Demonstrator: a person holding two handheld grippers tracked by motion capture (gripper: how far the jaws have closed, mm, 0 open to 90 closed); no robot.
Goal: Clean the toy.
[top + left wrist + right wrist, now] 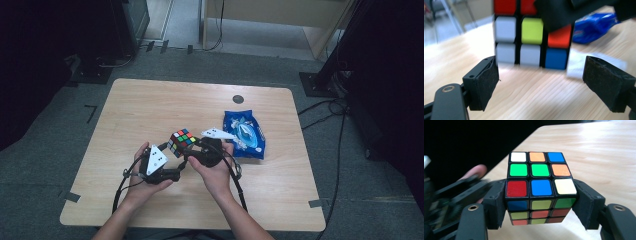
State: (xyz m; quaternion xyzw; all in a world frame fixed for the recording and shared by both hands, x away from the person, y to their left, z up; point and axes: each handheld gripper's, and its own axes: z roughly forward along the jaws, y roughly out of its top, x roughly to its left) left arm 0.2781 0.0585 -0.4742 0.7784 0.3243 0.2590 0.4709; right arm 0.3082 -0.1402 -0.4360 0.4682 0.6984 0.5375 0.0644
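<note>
A scrambled puzzle cube (182, 141) was held just above the wooden table (150, 107), slightly left of the middle of the high view. It was clamped by the right claw (192, 148), whose two padded jaws were pressed against opposite sides of the cube's near edge; in the right gripper view the cube (541, 185) was seen at the centre of the frame with a black pad flat against each flank, its top face showing white, orange, blue, green, red and pale yellow tiles. The right hand (216, 170) was wrapped around that gripper's body below and to the right of the cube in the high view.

The left claw (176, 172) was seen lower left of the cube in the high view, carried by the left hand (145, 182). Its jaws were standing apart with nothing between the pads; in the left gripper view the cube (531, 40) was seen beyond them in the upper middle of the frame, apart from both pads, and was blurred.

A blue packet (245, 134) was lying on the table just right of the right claw, also seen at the upper right of the left gripper view (594, 27).
</note>
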